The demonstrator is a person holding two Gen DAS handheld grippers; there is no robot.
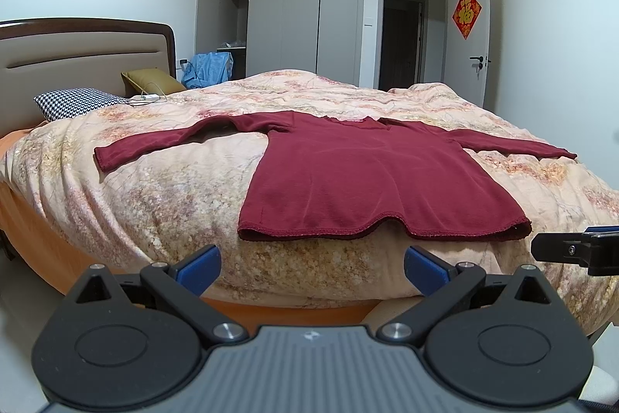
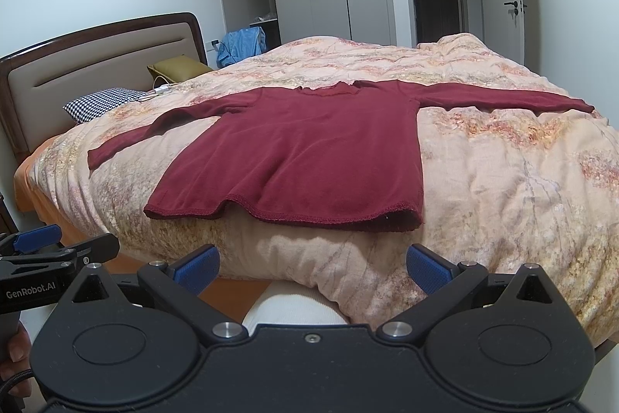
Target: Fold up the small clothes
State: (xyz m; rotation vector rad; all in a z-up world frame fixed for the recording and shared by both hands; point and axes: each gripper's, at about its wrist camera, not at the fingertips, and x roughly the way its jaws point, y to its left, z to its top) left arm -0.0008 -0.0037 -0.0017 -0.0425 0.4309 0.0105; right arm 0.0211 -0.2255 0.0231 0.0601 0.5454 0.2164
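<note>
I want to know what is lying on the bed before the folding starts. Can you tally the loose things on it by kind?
Dark red long-sleeved top: 1
Pillows: 2, one houndstooth, one olive
White charger with cable: 1
Total: 4, all on the floral quilt; both grippers are open and hold nothing.

We see a dark red shirt [image 1: 371,173], peach floral quilt [image 1: 154,180], black-white houndstooth pillow [image 1: 75,101], olive pillow [image 1: 151,80], blue cloth [image 1: 209,68], grey wardrobe [image 1: 301,6], red-gold door decoration [image 1: 467,12], blue pads [image 1: 201,268] on black grippers.
</note>
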